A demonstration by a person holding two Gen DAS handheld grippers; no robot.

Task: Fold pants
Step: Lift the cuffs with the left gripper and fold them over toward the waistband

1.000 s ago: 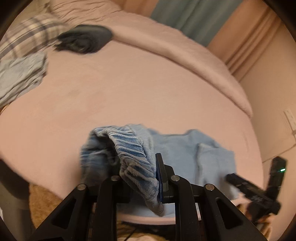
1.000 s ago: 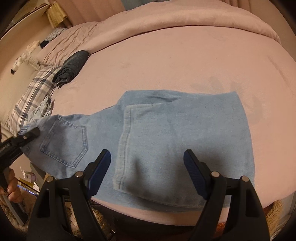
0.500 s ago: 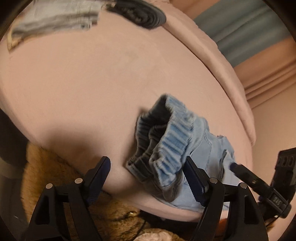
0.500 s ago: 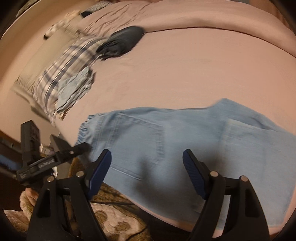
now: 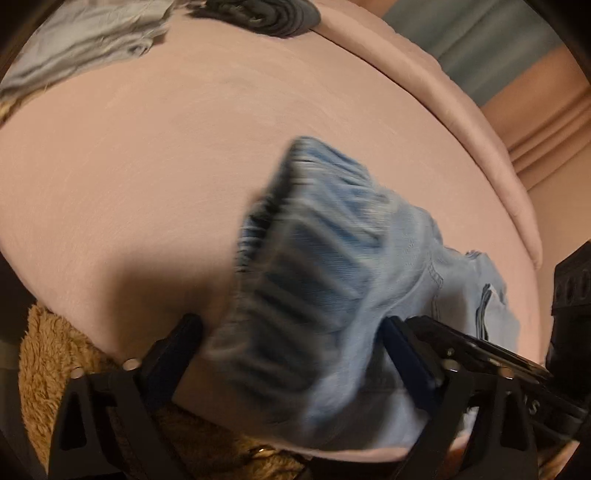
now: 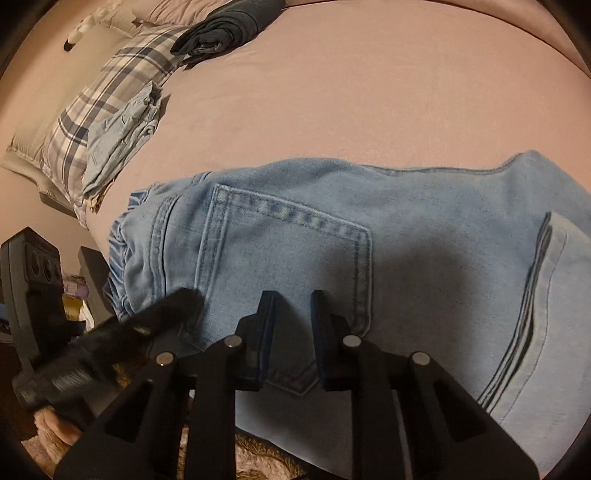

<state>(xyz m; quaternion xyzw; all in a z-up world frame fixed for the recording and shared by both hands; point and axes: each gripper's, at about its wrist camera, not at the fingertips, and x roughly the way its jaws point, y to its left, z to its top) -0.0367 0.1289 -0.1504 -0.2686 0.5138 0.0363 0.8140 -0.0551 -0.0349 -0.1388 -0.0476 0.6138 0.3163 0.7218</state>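
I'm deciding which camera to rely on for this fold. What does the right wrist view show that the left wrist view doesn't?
Only the right wrist view: the jeans' back pocket, the folded leg hem and a plaid pillow. Only the left wrist view: the gathered waistband up close, blurred, and curtains. Both show the light blue jeans on the pink bed and the dark folded garment.

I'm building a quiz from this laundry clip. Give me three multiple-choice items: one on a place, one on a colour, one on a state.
1. The dark folded garment lies: A beside the plaid pillow; B on the floor; C in a basket.
2. The jeans are: A black; B light blue; C white.
3. Their back pocket faces: A down; B up; C turned inside out.

1 A: it rests on the bed against the pillow's far end.
2 B: pale washed denim.
3 B: the pocket's stitching shows on top.
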